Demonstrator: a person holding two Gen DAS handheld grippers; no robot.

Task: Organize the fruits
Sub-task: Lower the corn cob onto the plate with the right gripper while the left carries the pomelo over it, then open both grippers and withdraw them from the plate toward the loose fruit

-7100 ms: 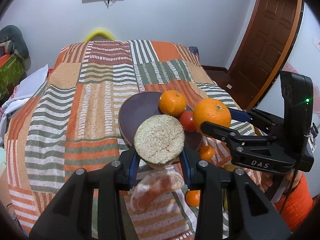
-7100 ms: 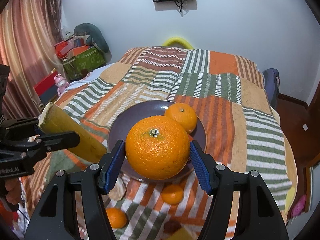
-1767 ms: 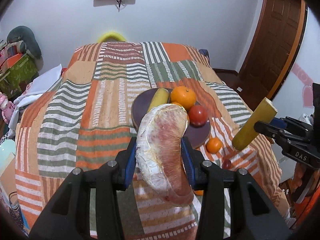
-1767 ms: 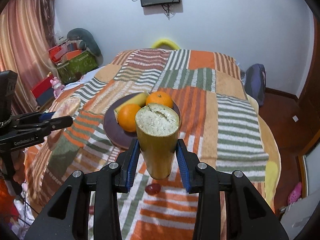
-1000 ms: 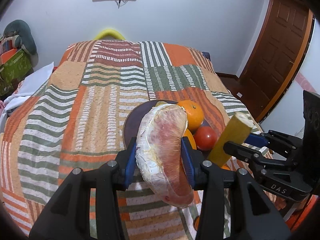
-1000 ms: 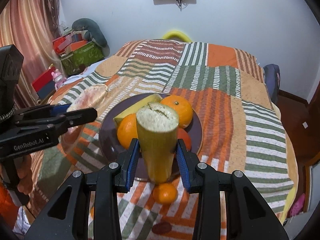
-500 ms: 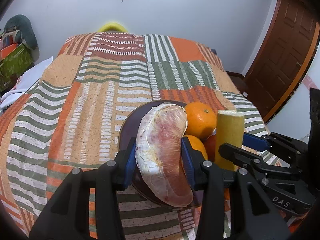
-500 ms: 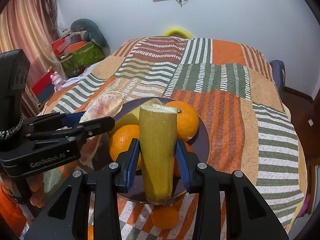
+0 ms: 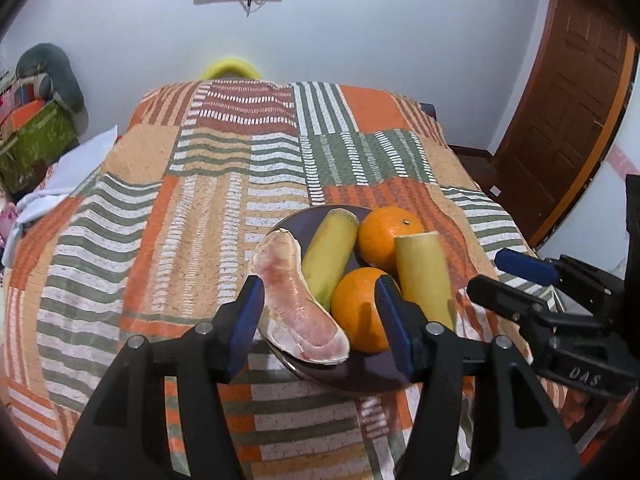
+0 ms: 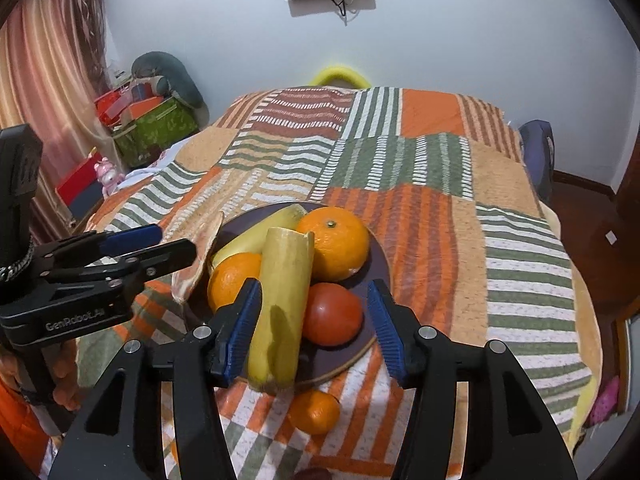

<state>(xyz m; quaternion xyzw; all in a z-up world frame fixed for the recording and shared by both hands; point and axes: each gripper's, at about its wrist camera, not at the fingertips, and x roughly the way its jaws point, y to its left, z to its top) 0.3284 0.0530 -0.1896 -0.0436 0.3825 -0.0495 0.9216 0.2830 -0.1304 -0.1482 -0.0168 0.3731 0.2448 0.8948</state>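
A dark purple plate [image 9: 304,224] [image 10: 380,264] lies on the striped bedspread. On it are two oranges [image 9: 386,230] [image 10: 336,244], a red tomato [image 10: 332,314], two yellow cut fruit pieces [image 9: 330,252] [image 10: 286,292] and a pink pomelo wedge [image 9: 296,304] [image 10: 204,248]. My left gripper [image 9: 320,320] is open, its jaws spread around the wedge and the near orange [image 9: 356,308]. My right gripper [image 10: 308,332] is open, with the near yellow piece leaning by its left finger [image 10: 240,324].
A small tangerine [image 10: 314,410] lies on the bedspread just in front of the plate. The bed's right edge drops to the floor near a wooden door [image 9: 568,112]. Boxes and cushions [image 10: 160,120] stand at the left wall.
Both grippers have opened. The pomelo wedge and the yellow piece, held a moment ago, now rest on the plate among the oranges.
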